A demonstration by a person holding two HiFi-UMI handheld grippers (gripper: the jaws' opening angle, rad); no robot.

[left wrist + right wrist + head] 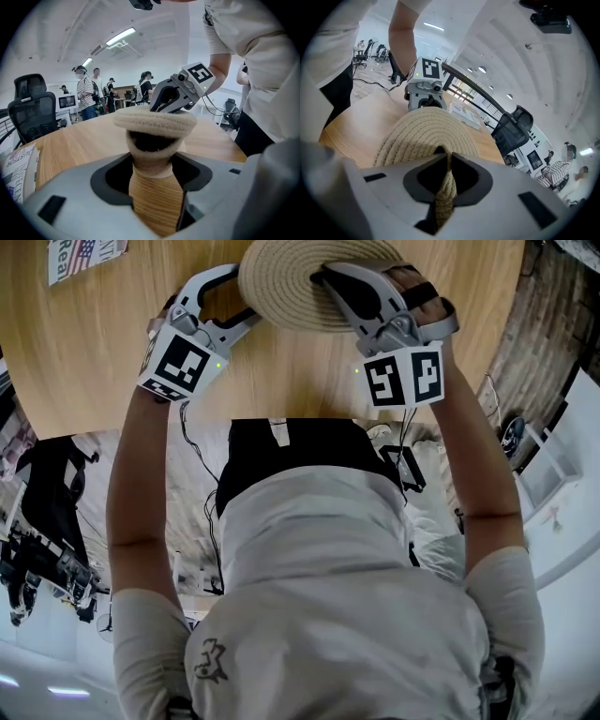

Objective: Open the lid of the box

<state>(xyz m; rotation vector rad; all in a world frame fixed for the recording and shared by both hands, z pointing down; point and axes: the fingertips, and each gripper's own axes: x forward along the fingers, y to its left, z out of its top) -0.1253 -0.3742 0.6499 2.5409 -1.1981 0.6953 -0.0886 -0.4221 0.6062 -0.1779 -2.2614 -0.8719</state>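
A round woven rope box stands on the wooden table (94,343) with its coiled lid (291,282) on top. In the left gripper view the box body (152,180) fills the gap between the jaws of my left gripper (154,164), which press on its sides. The lid (154,123) is tipped up on my side, showing a dark gap under it. My right gripper (321,277) reaches over the lid from the right. Its jaws are shut on the lid's rope rim (445,187), and the lid's top (424,133) spreads out ahead of it.
A printed paper (80,254) lies at the table's far left corner. The table's near edge (281,413) runs just below both grippers. Black office chairs (33,110) stand beyond the table, and several people stand far back in the room.
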